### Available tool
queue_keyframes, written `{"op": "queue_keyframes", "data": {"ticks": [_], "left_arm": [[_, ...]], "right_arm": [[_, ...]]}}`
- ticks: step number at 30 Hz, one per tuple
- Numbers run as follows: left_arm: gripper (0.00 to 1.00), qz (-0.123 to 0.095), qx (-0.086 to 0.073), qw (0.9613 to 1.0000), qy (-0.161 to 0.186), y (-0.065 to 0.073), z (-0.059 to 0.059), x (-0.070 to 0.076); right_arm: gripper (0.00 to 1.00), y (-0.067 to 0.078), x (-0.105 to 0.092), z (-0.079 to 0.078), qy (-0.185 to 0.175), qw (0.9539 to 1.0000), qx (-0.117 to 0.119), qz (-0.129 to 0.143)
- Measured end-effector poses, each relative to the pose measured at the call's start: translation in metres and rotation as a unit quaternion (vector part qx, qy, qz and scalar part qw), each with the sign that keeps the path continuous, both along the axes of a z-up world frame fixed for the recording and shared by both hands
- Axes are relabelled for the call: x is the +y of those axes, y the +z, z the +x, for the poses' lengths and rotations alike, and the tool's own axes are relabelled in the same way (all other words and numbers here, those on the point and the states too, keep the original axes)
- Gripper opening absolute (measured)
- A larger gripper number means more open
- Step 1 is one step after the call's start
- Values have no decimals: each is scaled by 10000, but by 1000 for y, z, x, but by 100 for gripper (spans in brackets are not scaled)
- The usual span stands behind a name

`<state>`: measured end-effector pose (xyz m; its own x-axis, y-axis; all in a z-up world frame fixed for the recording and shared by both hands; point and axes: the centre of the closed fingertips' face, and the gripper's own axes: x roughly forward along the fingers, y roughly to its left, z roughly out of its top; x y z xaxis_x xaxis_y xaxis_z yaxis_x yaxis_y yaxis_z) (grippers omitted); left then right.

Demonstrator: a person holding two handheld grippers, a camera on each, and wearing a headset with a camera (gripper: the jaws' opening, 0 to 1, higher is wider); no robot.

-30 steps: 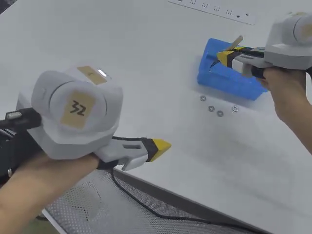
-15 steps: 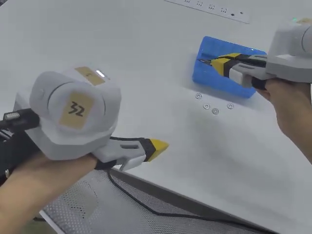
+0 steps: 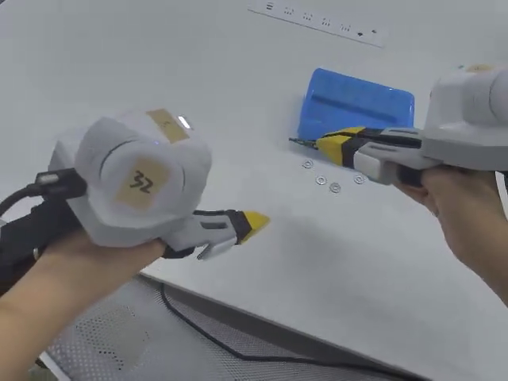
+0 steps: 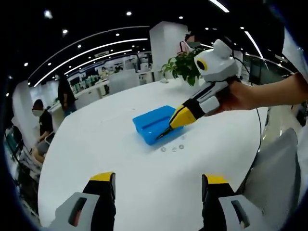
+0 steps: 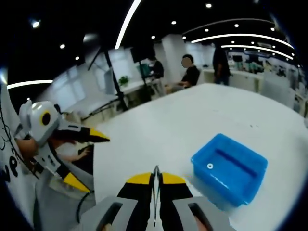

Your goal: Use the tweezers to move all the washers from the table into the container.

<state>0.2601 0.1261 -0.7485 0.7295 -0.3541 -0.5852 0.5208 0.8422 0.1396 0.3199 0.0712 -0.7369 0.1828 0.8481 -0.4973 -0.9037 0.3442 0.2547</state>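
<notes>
The blue container (image 3: 357, 103) stands on the white table (image 3: 238, 87). Several small washers (image 3: 321, 180) lie on the table just in front of it. My right gripper (image 3: 333, 147) is shut on thin tweezers (image 3: 305, 143), whose tip hovers by the container's front left corner, above the washers. In the right gripper view the tweezers (image 5: 155, 178) stick out between the shut jaws, and one washer (image 5: 210, 166) lies inside the container (image 5: 231, 166). My left gripper (image 3: 248, 228) hangs open over the table's near edge with nothing in it. Its view shows the washers (image 4: 174, 147) and the container (image 4: 153, 124).
A white power strip (image 3: 317, 20) lies at the table's far side. Below the near table edge a black cable (image 3: 238, 341) runs over a grey mesh seat (image 3: 119, 341). People and desks stand in the background of both gripper views.
My right gripper has drawn the tweezers back from over the container toward its front left corner, lower and nearer the washers. The head camera has shifted; the left gripper stays about where it was.
</notes>
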Motion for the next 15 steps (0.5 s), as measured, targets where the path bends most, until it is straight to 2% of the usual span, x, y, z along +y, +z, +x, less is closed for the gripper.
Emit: {"op": "queue_keyframes", "data": {"ticks": [2, 4, 6, 8, 10, 12, 15], "left_arm": [[65, 39, -39, 9998, -173, -3, 2, -6], [61, 157, -147, 9992, -346, -7, 8, -13], [52, 253, -136, 9982, -527, -12, 11, -19], [43, 335, -242, 9971, -645, -12, 14, -23], [38, 322, -280, 9964, -733, -13, 16, -28], [35, 238, -229, 9961, -821, -15, 16, -33], [29, 210, -240, 9953, -915, -17, 17, -37]], "right_arm": [[1, 7, 2, -13, 111, 9998, 152, 81], [1, 10, 3, -26, 250, 9991, 314, 116], [1, 10, 1, -35, 356, 9990, 280, 17], [1, 10, 1, -42, 440, 9986, 282, -35], [1, 9, -1, -47, 469, 9984, 310, -63], [1, 9, -1, -51, 487, 9979, 417, -29], [1, 10, -1, -56, 515, 9975, 485, -14]]}}
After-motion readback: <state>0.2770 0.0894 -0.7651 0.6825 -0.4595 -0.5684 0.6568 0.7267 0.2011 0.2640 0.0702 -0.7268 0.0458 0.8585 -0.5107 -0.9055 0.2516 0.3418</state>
